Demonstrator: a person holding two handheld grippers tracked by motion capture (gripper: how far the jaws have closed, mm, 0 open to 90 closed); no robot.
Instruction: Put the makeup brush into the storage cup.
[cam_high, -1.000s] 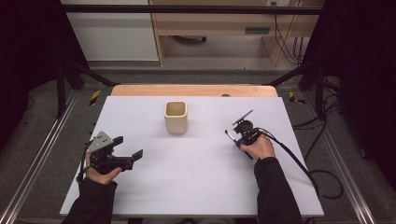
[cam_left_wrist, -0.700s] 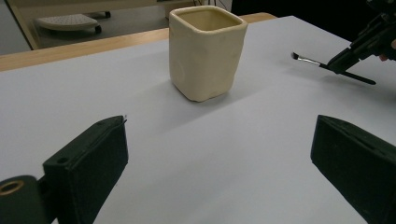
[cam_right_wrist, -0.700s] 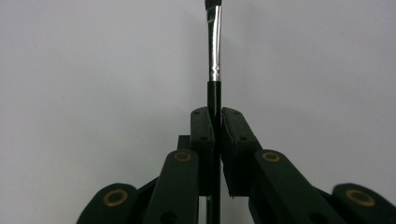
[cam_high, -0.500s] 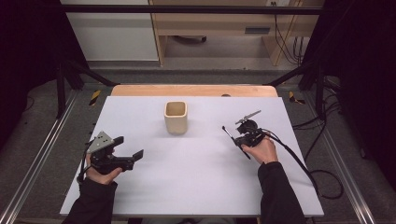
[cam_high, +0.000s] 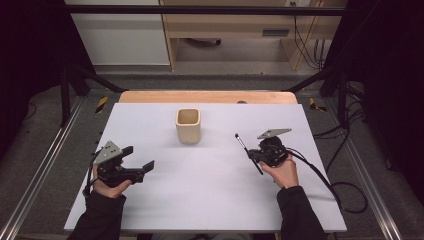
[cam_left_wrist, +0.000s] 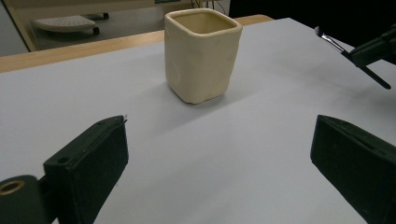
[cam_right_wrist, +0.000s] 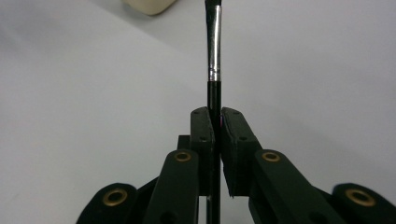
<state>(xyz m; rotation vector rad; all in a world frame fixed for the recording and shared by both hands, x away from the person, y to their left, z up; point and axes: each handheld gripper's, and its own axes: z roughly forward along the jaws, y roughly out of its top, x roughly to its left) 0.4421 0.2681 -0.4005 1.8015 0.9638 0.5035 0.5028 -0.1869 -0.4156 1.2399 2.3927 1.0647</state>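
1. Two grippers show in the high view, over a white table (cam_high: 200, 200). The left gripper (cam_high: 142, 167) sits low on the near left, its jaws spread wide with nothing between them. The right gripper (cam_high: 253, 154) is on the right side and clamps a thin brush (cam_high: 248, 153) by its black handle; the brush slants, with its head end pointing away toward the far side. A cream cup (cam_high: 188, 125) stands upright near the middle of the far half, well apart from both grippers.
2. In the left gripper view, the two black jaws stand far apart at the bottom corners, empty. The cup (cam_left_wrist: 201, 53) stands ahead between them on the table (cam_left_wrist: 233, 154), open mouth up. The brush (cam_left_wrist: 348, 55) shows at the upper right edge, held off the table.
3. In the right gripper view, the jaws of the right gripper (cam_right_wrist: 217, 128) are pressed together on the brush (cam_right_wrist: 214, 56); its silver collar rises straight up from them. The cup's base (cam_right_wrist: 149, 6) peeks in at the top edge.
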